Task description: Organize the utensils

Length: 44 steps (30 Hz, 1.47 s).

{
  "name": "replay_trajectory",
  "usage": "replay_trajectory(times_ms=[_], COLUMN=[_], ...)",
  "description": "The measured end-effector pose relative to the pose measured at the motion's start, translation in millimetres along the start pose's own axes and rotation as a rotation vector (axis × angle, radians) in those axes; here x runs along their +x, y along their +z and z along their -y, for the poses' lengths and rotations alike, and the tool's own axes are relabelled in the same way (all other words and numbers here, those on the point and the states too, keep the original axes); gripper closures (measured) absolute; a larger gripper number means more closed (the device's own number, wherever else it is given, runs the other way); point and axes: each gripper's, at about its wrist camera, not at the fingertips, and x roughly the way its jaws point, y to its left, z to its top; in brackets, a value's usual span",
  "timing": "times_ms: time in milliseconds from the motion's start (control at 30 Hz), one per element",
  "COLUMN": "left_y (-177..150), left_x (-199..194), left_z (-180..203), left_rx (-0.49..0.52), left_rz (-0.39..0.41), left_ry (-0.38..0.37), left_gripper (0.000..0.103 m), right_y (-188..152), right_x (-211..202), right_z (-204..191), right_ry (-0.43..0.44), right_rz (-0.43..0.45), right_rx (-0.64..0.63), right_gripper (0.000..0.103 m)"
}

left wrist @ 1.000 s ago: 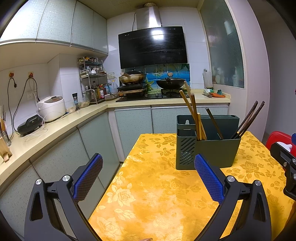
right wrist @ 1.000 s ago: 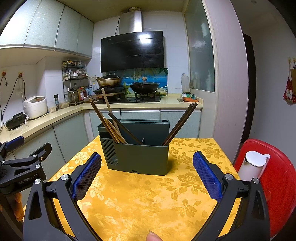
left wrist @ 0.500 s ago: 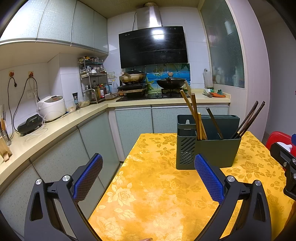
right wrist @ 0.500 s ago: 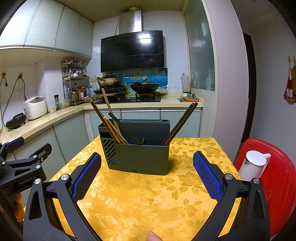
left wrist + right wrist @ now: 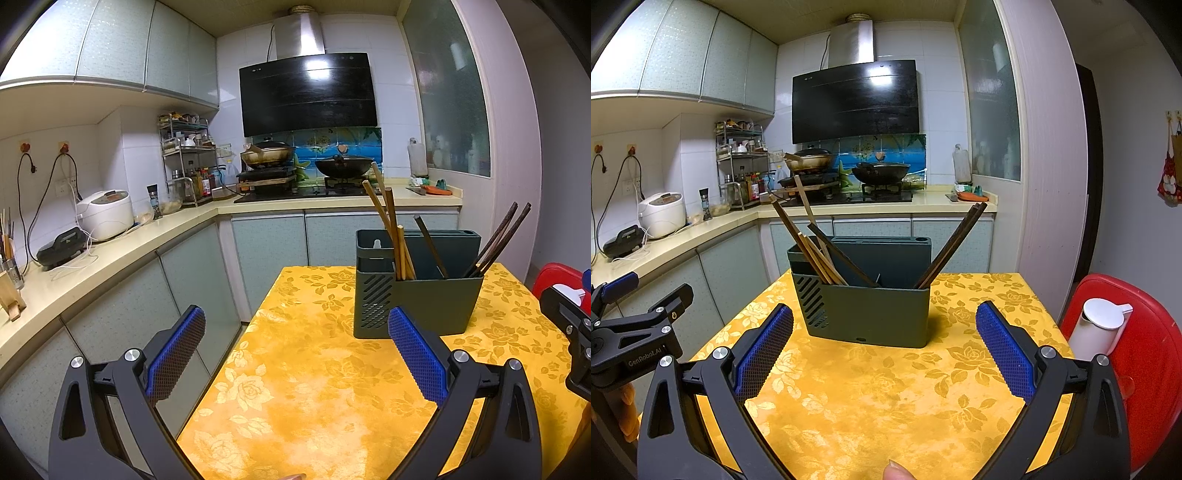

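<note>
A dark green utensil holder [image 5: 864, 306] stands on the table with the yellow flowered cloth [image 5: 886, 398]; it also shows in the left wrist view [image 5: 421, 295]. Light wooden chopsticks [image 5: 805, 243] lean to its left end and dark chopsticks [image 5: 951, 247] lean to its right end. In the left wrist view the light chopsticks [image 5: 388, 229] and the dark chopsticks [image 5: 498, 240] lean the same way. My left gripper [image 5: 295, 350] is open and empty, short of the holder. My right gripper [image 5: 884, 350] is open and empty, just in front of the holder.
A red stool [image 5: 1137, 369] with a white dispenser [image 5: 1097, 325] stands right of the table. A kitchen counter [image 5: 92, 258] with a rice cooker [image 5: 105, 214] runs along the left. The stove with pans [image 5: 306, 162] is at the back.
Both views have barely shifted; the holder looks very slightly farther off in the right wrist view. Both grippers stay open and empty.
</note>
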Motion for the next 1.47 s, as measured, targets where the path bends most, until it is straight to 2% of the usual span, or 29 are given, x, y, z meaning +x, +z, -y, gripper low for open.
replay_trajectory(times_ms=[500,1033,1233,1467], left_y=[0.1,-2.2,-4.2,-7.3], left_x=[1.8,-3.9,2.5,0.9], left_z=[-1.6,5.2,6.2,12.1], left_rx=[-0.004,0.022,0.014,0.034], left_rz=[-0.014,0.028,-0.021,-0.027], left_ry=[-0.026,-0.014,-0.047,-0.049], left_gripper=[0.007,0.007,0.007,0.007], right_y=[-3.6,-9.1,-9.1,-12.8], right_x=[0.2,6.7,8.0,9.4], right_z=[-2.9,-2.6,1.2,3.6], right_ry=[0.002,0.003,0.003,0.004], right_rz=[-0.006,-0.043,-0.053,-0.069], right_rx=[0.002,0.027,0.034,0.048], right_gripper=[0.007,0.007,0.007,0.007])
